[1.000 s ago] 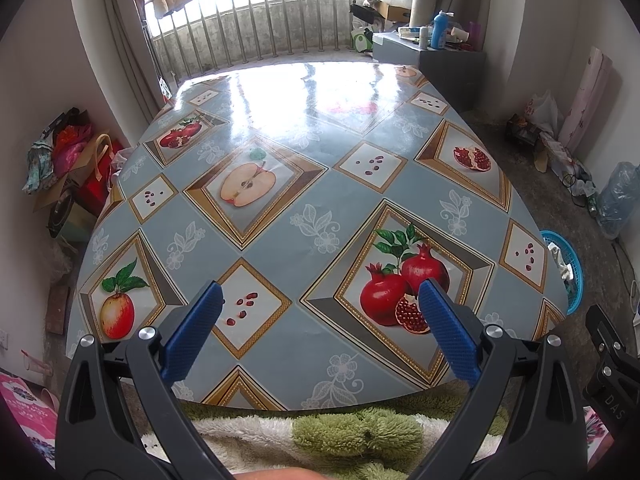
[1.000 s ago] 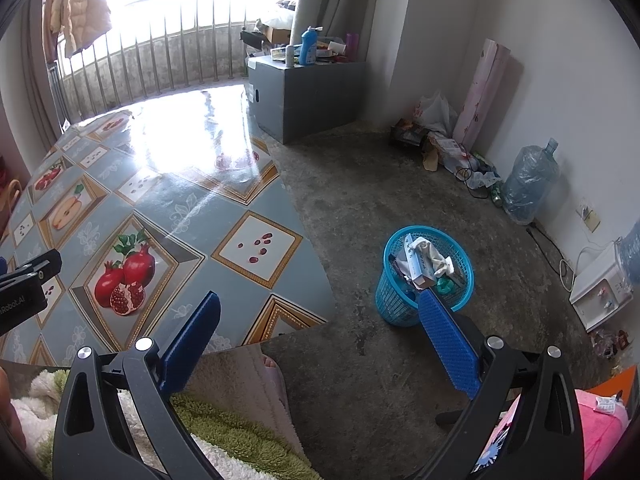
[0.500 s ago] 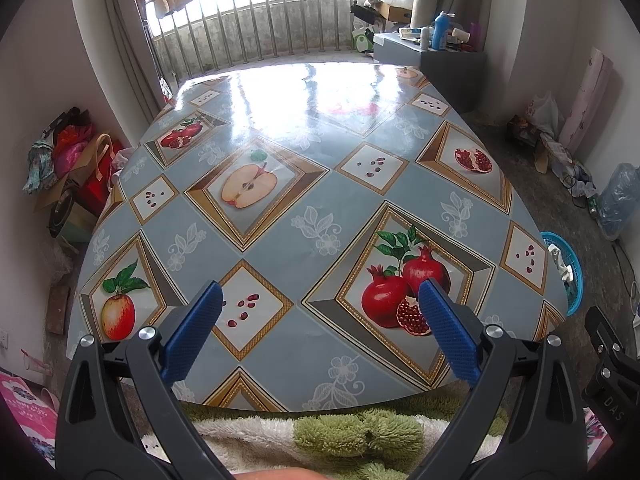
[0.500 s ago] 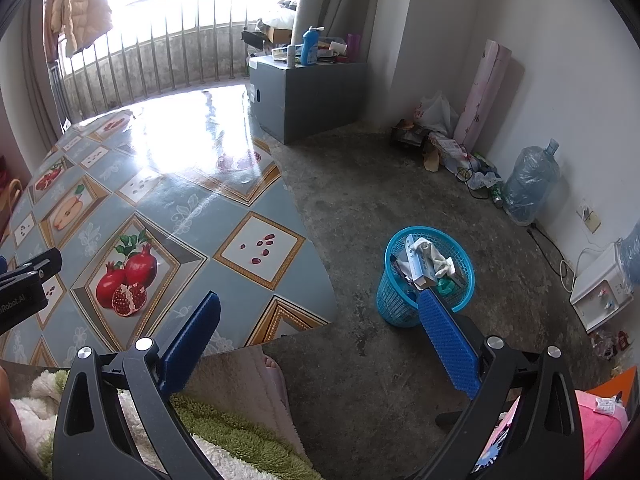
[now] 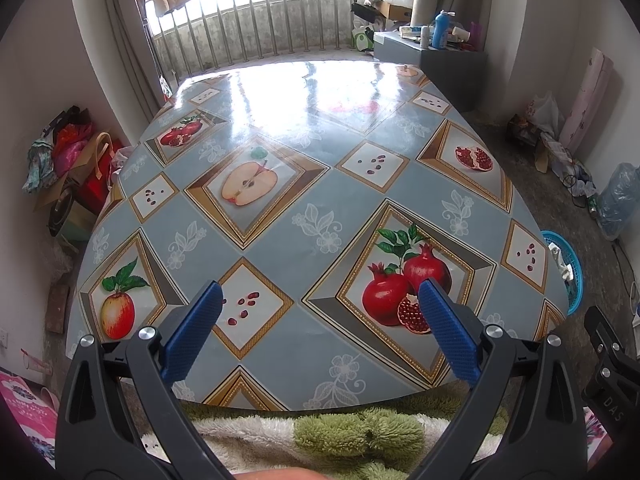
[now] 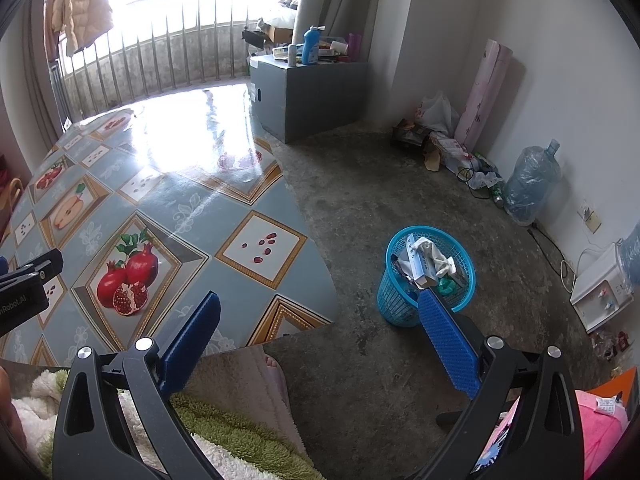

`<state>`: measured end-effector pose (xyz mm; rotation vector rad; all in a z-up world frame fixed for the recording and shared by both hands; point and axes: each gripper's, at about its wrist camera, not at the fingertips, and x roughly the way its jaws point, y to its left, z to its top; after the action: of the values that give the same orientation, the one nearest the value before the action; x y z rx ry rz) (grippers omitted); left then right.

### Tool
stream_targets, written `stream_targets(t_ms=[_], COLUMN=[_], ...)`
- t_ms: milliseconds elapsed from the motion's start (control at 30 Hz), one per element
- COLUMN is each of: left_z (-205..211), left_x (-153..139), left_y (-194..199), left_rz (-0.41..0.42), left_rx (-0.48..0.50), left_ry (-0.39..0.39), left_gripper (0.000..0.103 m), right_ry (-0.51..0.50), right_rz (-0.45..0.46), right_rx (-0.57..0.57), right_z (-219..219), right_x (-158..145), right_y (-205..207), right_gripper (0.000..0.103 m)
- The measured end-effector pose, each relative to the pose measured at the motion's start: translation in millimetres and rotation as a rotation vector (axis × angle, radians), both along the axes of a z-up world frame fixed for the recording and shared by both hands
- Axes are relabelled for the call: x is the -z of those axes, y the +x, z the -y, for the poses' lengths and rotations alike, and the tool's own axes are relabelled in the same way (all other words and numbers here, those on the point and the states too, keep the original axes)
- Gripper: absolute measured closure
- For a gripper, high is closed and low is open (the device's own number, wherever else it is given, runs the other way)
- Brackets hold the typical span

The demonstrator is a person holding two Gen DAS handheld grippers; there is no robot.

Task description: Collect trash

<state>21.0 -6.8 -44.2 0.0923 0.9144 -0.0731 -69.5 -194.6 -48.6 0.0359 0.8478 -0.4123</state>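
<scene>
The surface (image 5: 320,184) with its fruit-print cloth shows no trash. The blue basket (image 6: 430,276) on the floor already holds wrappers and paper, so collecting looks finished. The left gripper (image 5: 320,320) and right gripper (image 6: 320,332) hover with fingers apart, empty.

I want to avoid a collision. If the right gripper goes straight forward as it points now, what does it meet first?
Probably bare concrete floor: the open right gripper aims between table edge and blue basket.
</scene>
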Motion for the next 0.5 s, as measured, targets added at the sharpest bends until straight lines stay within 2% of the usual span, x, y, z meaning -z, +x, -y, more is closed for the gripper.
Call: stream_targets(t_ms=[500], left_z=[-0.8], left_x=[0.8], left_y=[-1.1], left_rz=[-0.007], left_rx=[-0.001], left_ry=[-0.001], left_gripper=[0.009], right_ry=[0.0], right_rz=[-0.001], right_rx=[-0.001], right_z=[-0.1], right_x=[-0.4], right_y=[0.3], right_gripper=[0.007])
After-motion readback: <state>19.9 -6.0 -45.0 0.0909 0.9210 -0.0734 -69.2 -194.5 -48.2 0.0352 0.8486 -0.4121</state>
